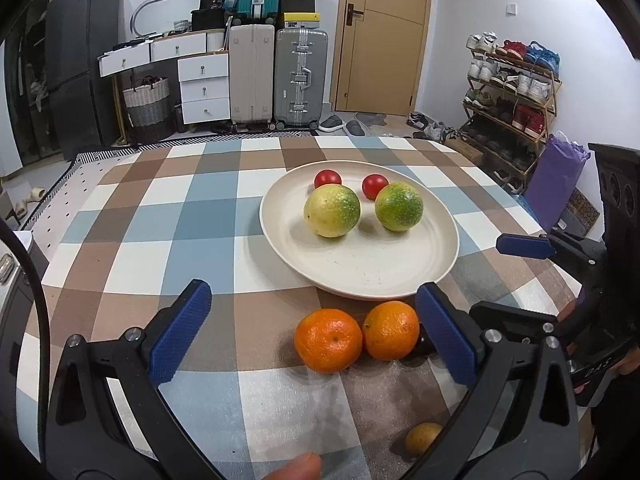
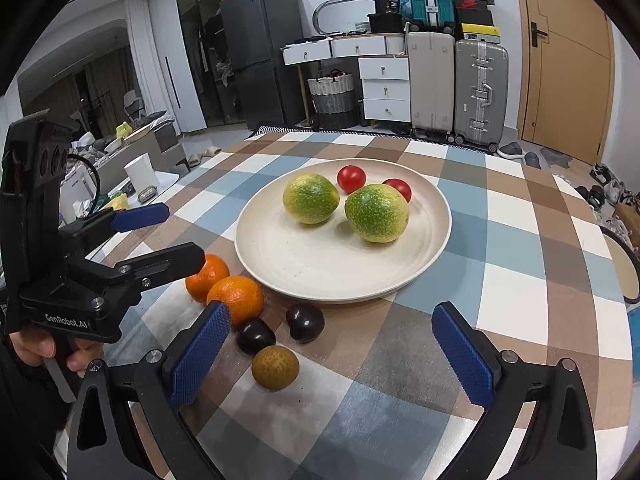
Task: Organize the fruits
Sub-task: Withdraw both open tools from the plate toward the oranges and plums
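Observation:
A cream plate [image 1: 362,276] [image 2: 316,276] holds two green-yellow round fruits [image 1: 331,210] [image 1: 399,207] and two red tomatoes [image 1: 327,179] [image 1: 375,185]. Two oranges [image 1: 328,340] [image 1: 391,330] lie on the cloth just in front of the plate. My left gripper [image 1: 312,292] [image 2: 182,234] hovers over them, open wide, its pads pressing on nothing. Two dark plums [image 2: 256,336] [image 2: 305,322] and a small brown fruit [image 2: 275,367] [image 1: 422,436] lie beside the oranges [image 2: 236,294], ahead of my right gripper [image 2: 332,312]. It is open with nothing held.
A checked cloth [image 1: 180,208] covers the table; its far edge drops to the floor. A dark-rimmed dish [image 2: 624,276] sits at the table's right edge. A white cylinder [image 2: 140,174] stands off the left side. Suitcases, drawers and a shoe rack stand beyond.

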A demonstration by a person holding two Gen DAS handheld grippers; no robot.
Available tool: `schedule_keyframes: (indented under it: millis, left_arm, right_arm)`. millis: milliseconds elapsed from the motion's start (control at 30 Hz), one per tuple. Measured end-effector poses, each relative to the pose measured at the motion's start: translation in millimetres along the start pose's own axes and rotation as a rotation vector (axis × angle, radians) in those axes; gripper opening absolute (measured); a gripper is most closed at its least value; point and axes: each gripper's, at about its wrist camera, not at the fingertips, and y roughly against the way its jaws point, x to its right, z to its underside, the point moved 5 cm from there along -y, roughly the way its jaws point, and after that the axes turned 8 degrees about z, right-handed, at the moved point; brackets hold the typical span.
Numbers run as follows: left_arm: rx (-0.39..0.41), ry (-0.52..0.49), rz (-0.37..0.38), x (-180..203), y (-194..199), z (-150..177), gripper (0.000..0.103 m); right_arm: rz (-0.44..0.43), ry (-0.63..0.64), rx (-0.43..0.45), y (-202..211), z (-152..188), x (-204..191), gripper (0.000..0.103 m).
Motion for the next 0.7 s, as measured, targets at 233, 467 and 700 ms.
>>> schedule_keyframes:
  millis: [233, 467, 700]
  left_arm:
    - [-0.015, -0.010, -0.002, 1.9, -0.4, 2.8, 0.102]
    - [-0.039, -0.005, -0.001, -3.9, 4.4, 16.3, 0.102]
    - [-0.088, -0.022, 0.017, 0.4, -3.7, 23.7, 0.102]
  right_arm:
    - [-0.005, 0.019, -0.010, -0.3, 1.9, -4.0, 0.103]
    - [-0.005, 0.035, -0.035, -2.4, 5.2, -5.3, 0.103]
    - [-0.013, 0.056, -0.097, -4.7, 24.7, -5.7, 0.103]
